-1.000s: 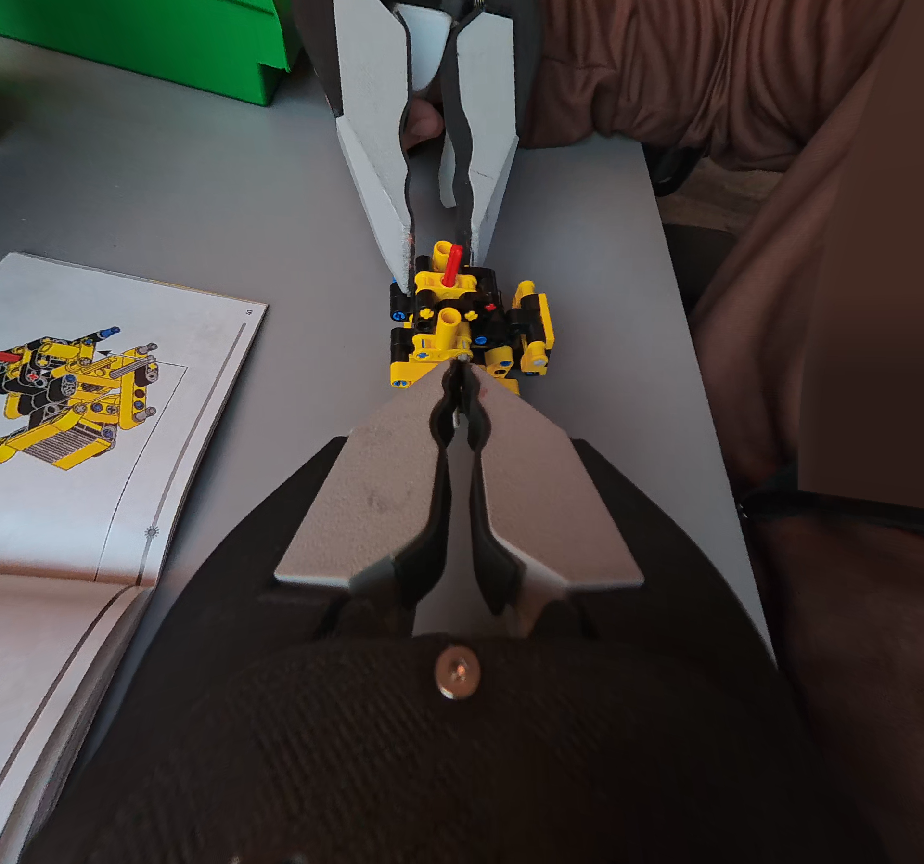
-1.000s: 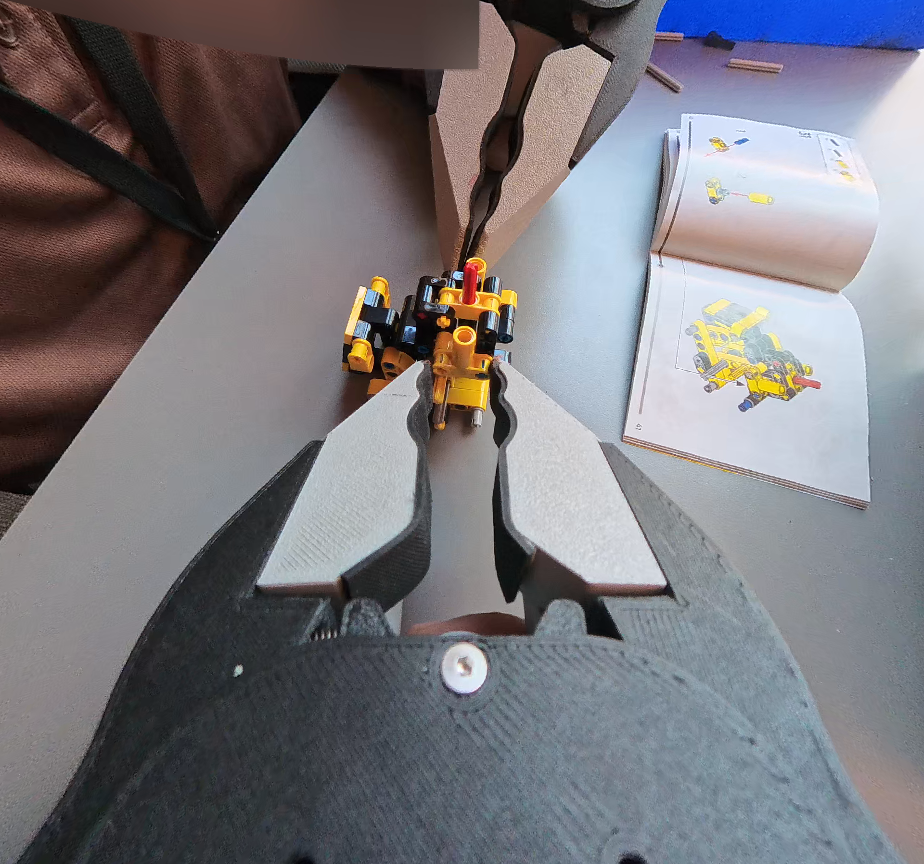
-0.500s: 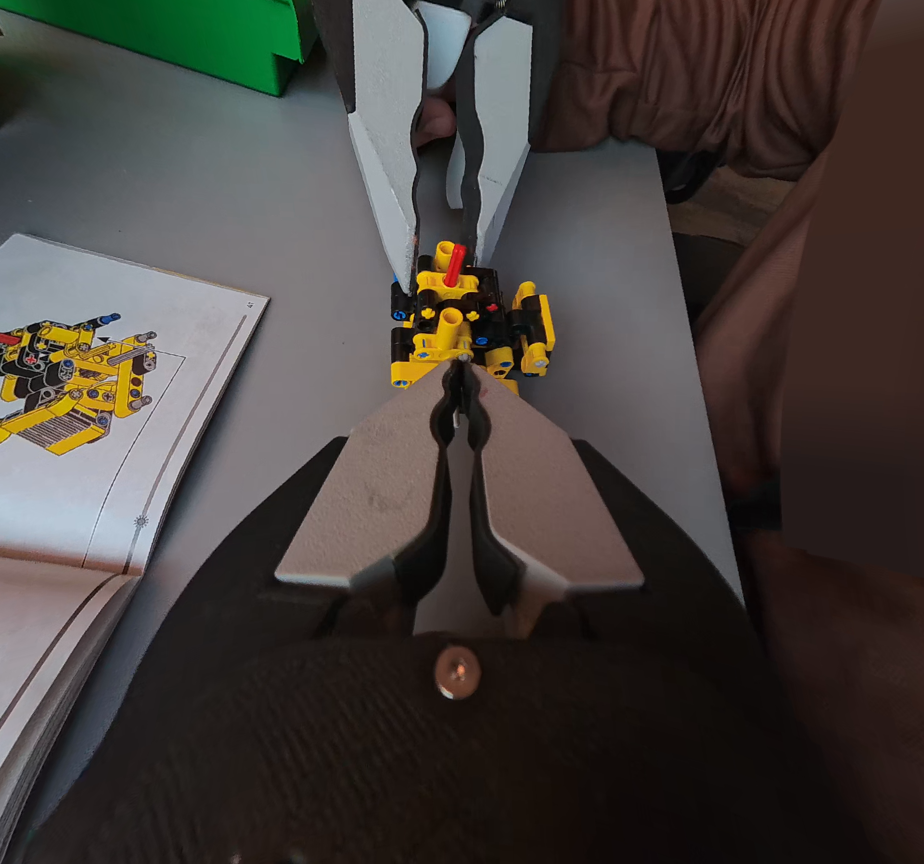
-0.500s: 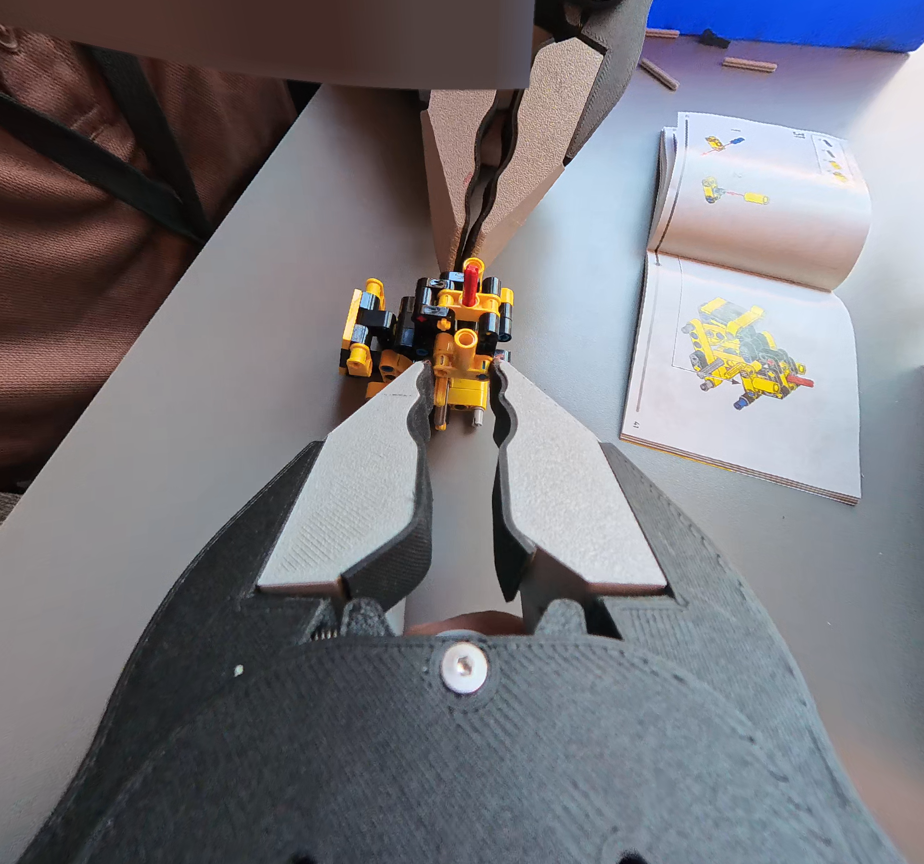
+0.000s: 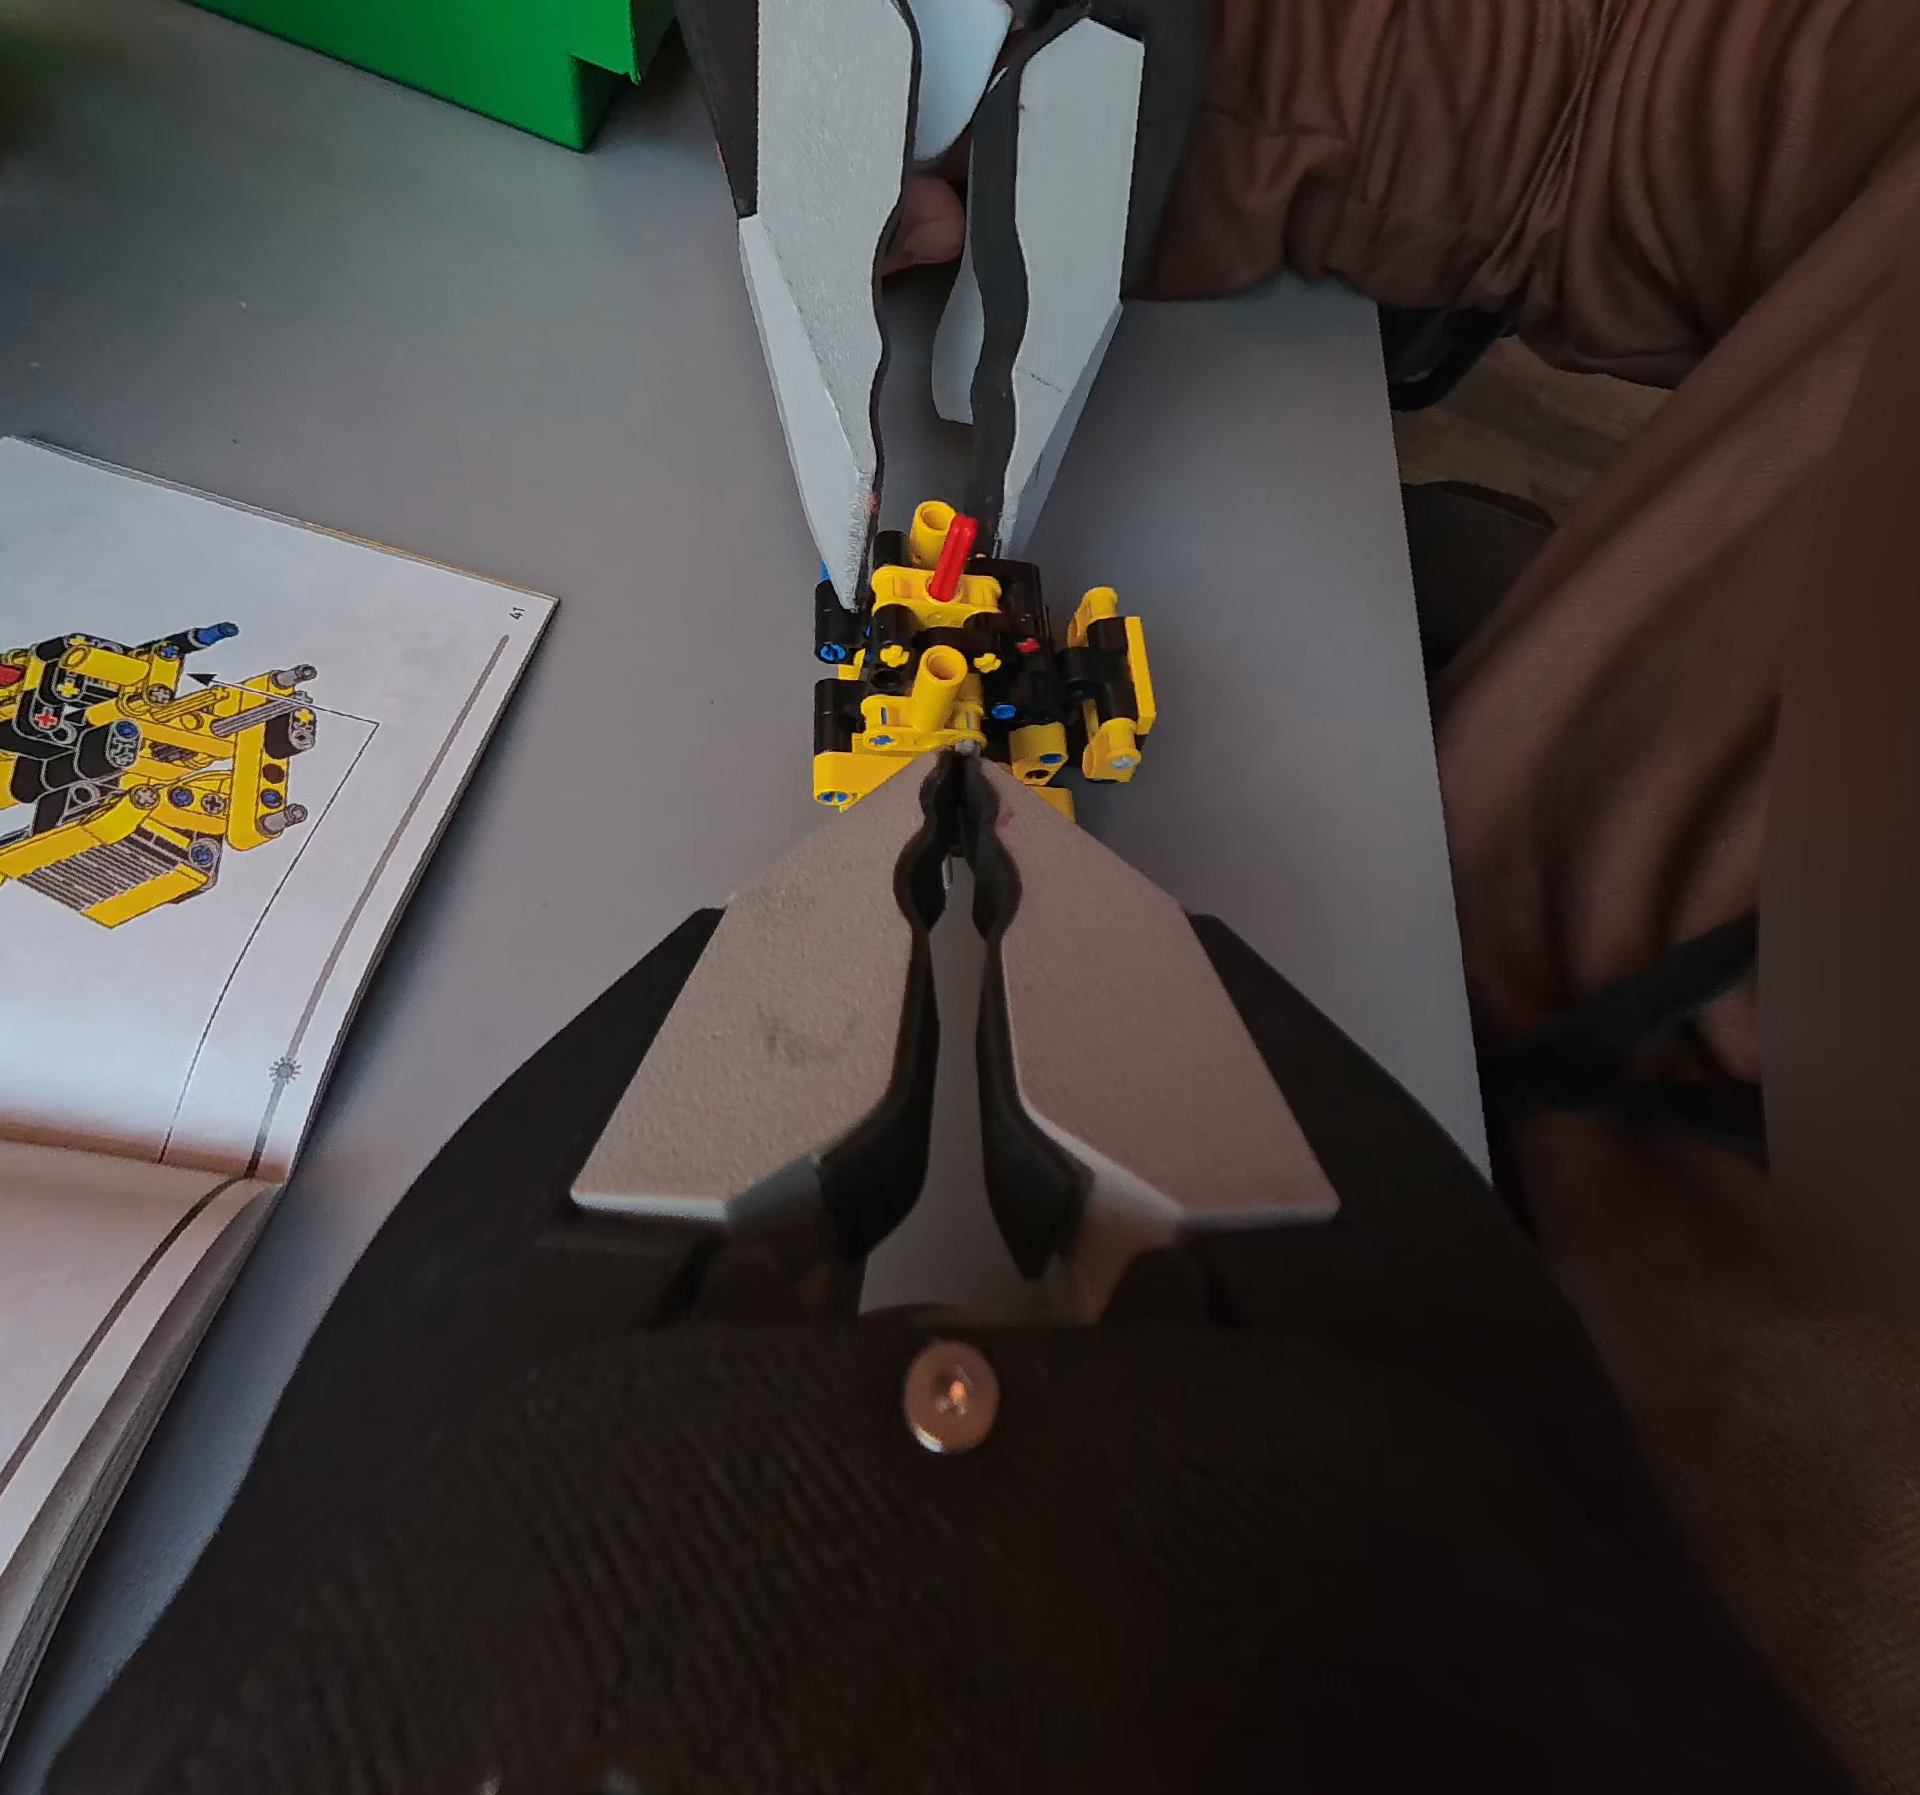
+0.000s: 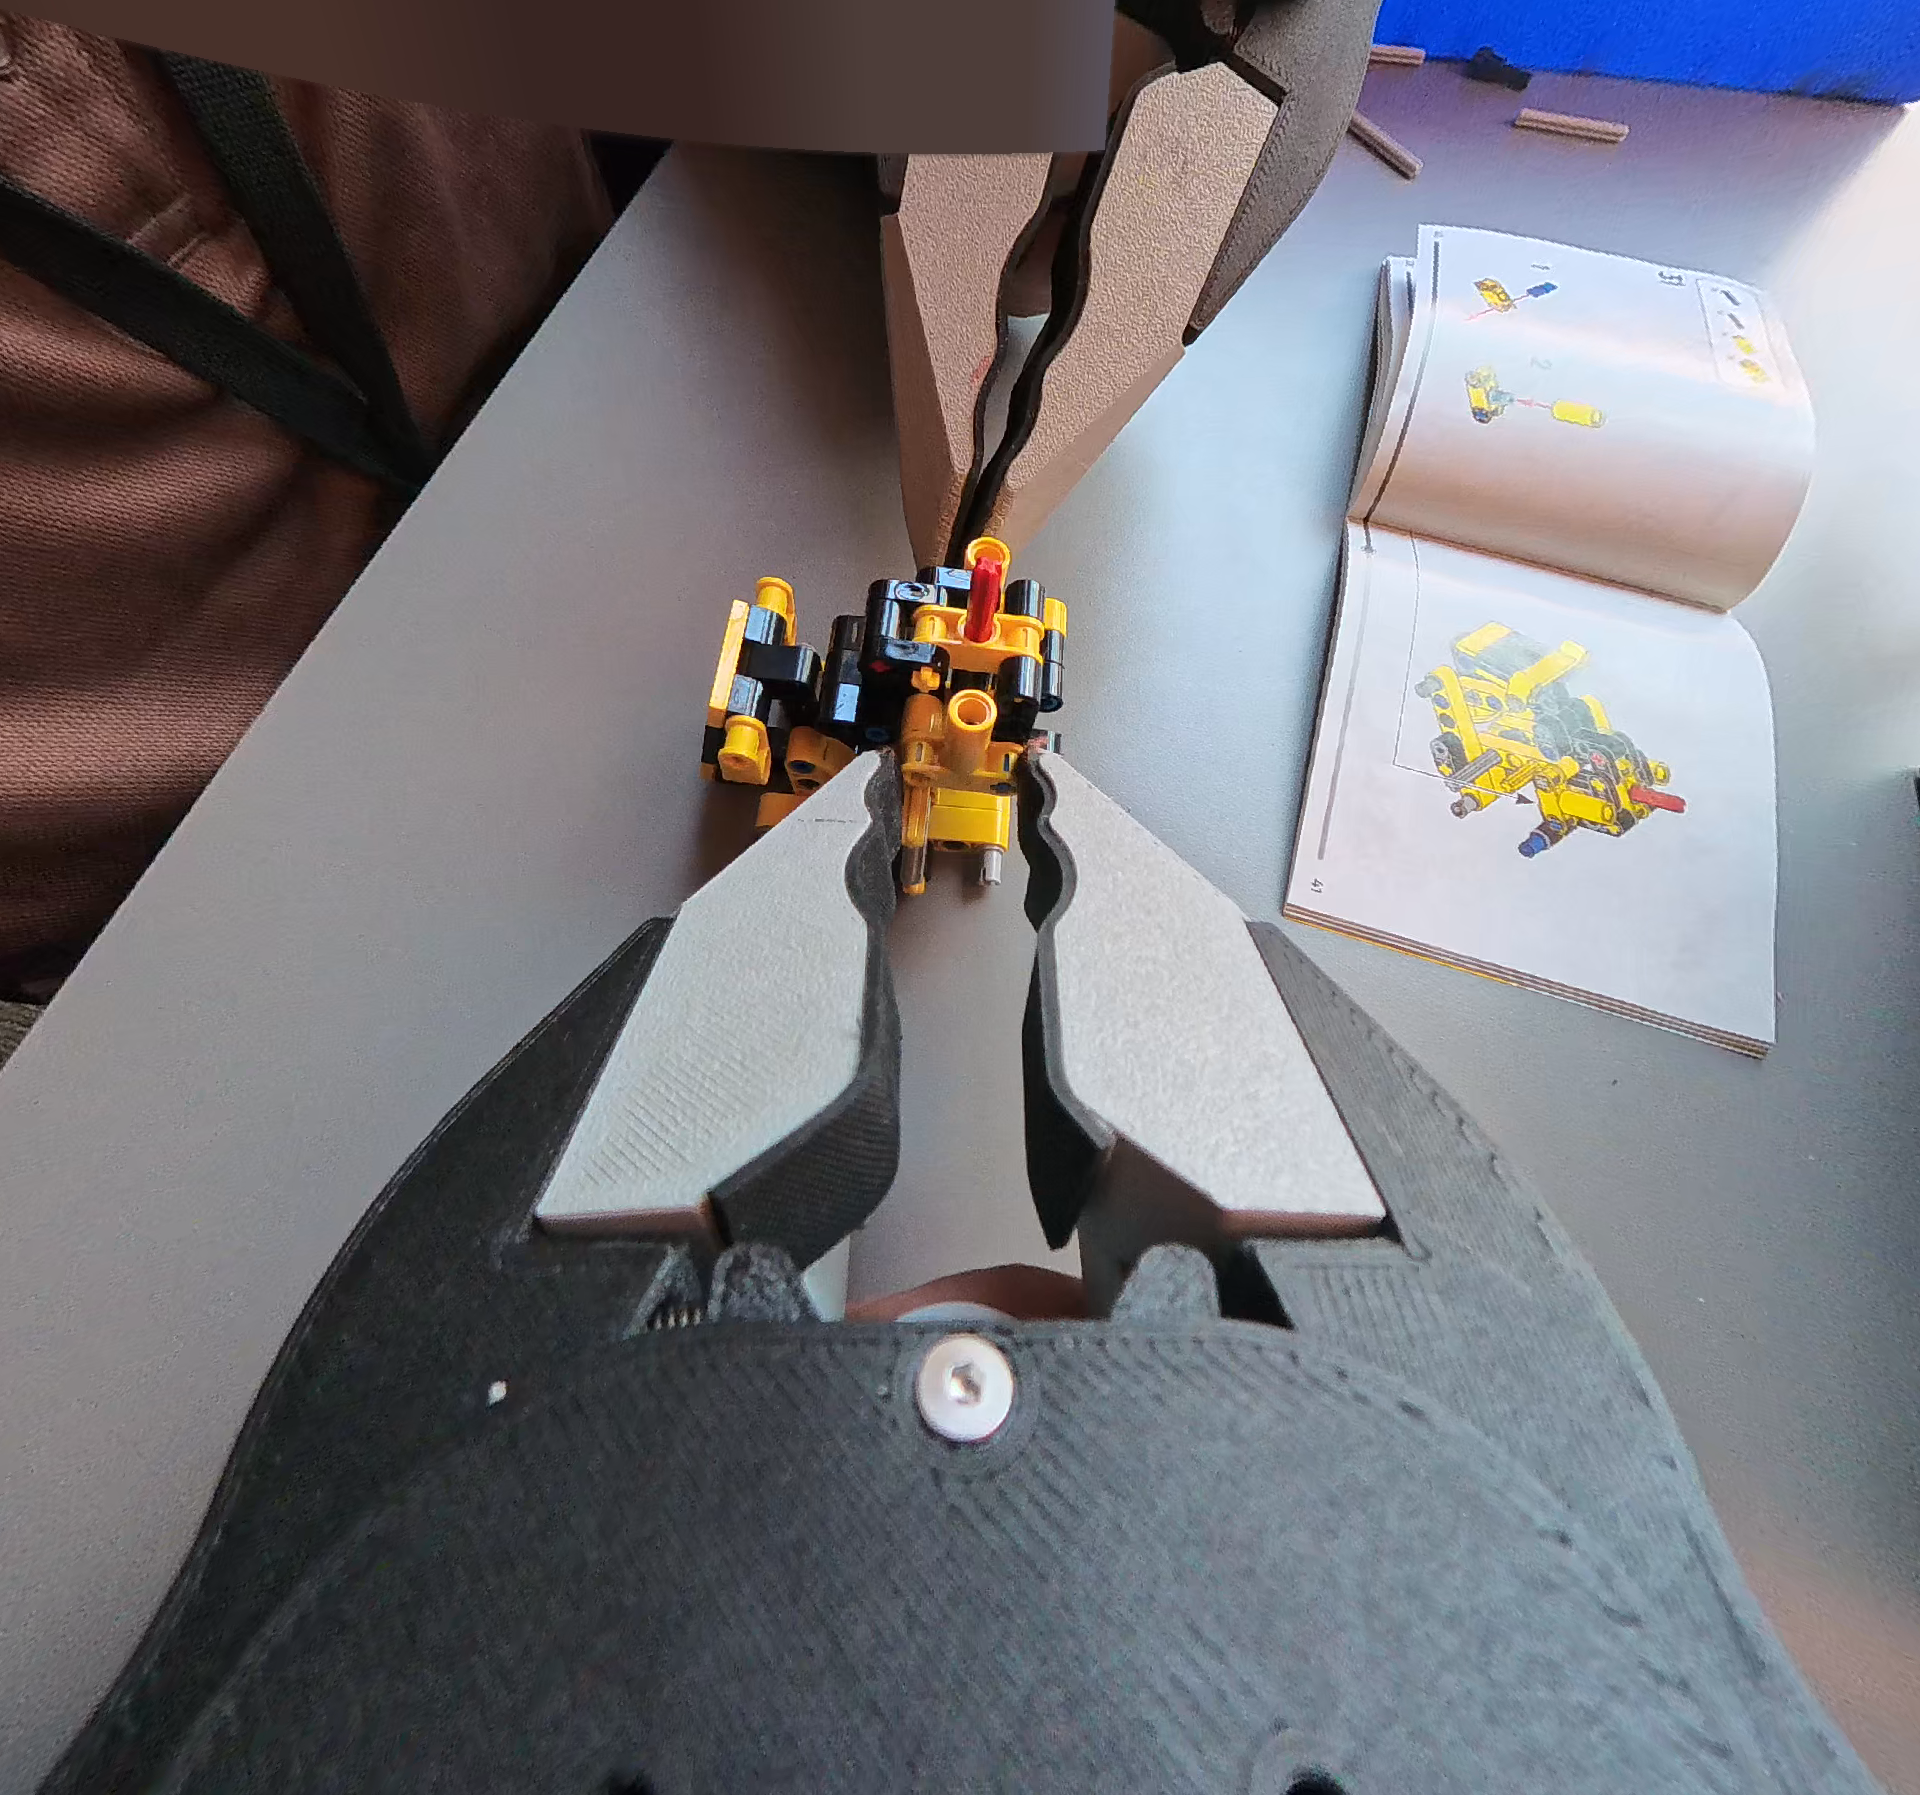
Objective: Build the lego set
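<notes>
A grey tabletop (image 5: pixel 436 311) carries a yellow and black lego model (image 5: pixel 966 675) near its edge. The left gripper (image 5: pixel 958 771) meets 1 end of the model, jaws pinched together on a thin grey pin. The right gripper (image 6: pixel 956 769) faces it, jaws apart around the model's other end. An open instruction booklet (image 6: pixel 1558 685) lies beside the model.

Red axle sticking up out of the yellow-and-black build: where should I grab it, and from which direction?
Judging by its pose, take the red axle by its free upper end, coming from above with the fingers either side. It stands nearly upright, its base sunk in the yellow connector of the lego build, so only the top is exposed. The right gripper already straddles the model's near end.
</notes>
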Demonstrator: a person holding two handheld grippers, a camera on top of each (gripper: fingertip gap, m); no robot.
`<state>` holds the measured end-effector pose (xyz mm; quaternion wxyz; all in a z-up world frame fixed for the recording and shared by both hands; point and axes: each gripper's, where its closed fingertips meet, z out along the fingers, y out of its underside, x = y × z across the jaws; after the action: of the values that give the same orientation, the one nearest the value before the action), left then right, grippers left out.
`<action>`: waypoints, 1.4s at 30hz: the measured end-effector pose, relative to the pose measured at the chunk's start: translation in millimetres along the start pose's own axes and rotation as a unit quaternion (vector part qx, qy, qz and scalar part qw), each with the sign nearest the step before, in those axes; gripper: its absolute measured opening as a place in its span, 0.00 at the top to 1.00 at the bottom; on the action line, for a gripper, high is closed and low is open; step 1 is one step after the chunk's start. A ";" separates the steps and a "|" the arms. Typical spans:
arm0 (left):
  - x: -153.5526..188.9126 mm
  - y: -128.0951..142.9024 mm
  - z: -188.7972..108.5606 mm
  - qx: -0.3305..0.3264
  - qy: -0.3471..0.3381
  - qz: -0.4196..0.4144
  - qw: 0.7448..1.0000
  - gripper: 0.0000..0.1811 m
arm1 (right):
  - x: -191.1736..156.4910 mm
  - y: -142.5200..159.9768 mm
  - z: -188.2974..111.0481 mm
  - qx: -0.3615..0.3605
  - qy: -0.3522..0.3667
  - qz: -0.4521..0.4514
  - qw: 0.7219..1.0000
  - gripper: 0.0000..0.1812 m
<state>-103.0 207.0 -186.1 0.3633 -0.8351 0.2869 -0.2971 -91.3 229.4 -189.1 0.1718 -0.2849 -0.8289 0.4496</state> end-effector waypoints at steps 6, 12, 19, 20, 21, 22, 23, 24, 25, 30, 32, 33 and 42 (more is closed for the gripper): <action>0.1 -0.7 0.6 -0.009 0.003 -0.003 1.000 1.00 | 0.4 0.3 -0.1 -0.002 -0.004 0.000 1.000 0.90; -0.1 -0.9 0.9 -0.015 0.007 -0.006 1.000 1.00 | 0.6 0.3 0.1 -0.003 -0.003 -0.001 1.000 0.90; -0.3 -1.8 1.7 -0.024 0.005 -0.006 1.000 1.00 | 1.0 0.7 -0.3 -0.006 0.001 -0.003 1.000 0.90; -0.4 -1.9 1.9 -0.026 0.004 -0.004 1.000 1.00 | 1.1 0.8 -0.4 -0.006 0.001 -0.004 1.000 0.90; -0.3 -2.2 2.0 -0.028 0.004 -0.003 1.000 1.00 | 1.0 0.7 -0.4 -0.006 0.001 -0.003 1.000 0.90; -0.4 -2.3 2.0 -0.030 0.005 -0.005 1.000 1.00 | 1.1 0.8 -0.4 -0.006 0.001 -0.002 1.000 0.90; -0.6 -2.5 2.2 -0.032 0.004 -0.005 0.999 1.00 | 1.2 0.8 -0.6 -0.007 0.002 -0.003 1.000 0.90; -0.6 -2.6 2.3 -0.032 0.003 -0.003 0.999 1.00 | 1.2 0.9 -0.7 -0.008 0.004 -0.005 1.000 0.90; -0.7 -2.8 2.5 -0.031 0.000 -0.003 1.000 1.00 | 1.4 1.1 -0.9 -0.010 0.005 -0.006 1.000 0.90; -1.1 -3.9 3.4 -0.033 -0.001 -0.004 0.999 1.00 | 2.1 1.4 -1.6 -0.010 0.005 -0.004 1.000 0.90; -1.1 -4.4 3.7 -0.033 -0.002 -0.003 0.999 1.00 | 2.2 1.7 -1.8 -0.010 0.006 -0.004 1.000 0.90; -1.1 -4.8 4.1 -0.033 -0.003 -0.002 0.999 1.00 | 2.5 1.9 -2.0 -0.012 0.006 -0.004 1.000 0.90; -3.0 -5.7 4.1 -0.009 -0.015 0.000 1.000 1.00 | 13.1 4.8 0.6 -0.011 0.041 -0.001 0.999 0.88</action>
<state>-100.6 214.2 -184.8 0.3601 -0.8425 0.2844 -0.2823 -100.3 239.3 -193.1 0.2028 -0.3039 -0.8263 0.4287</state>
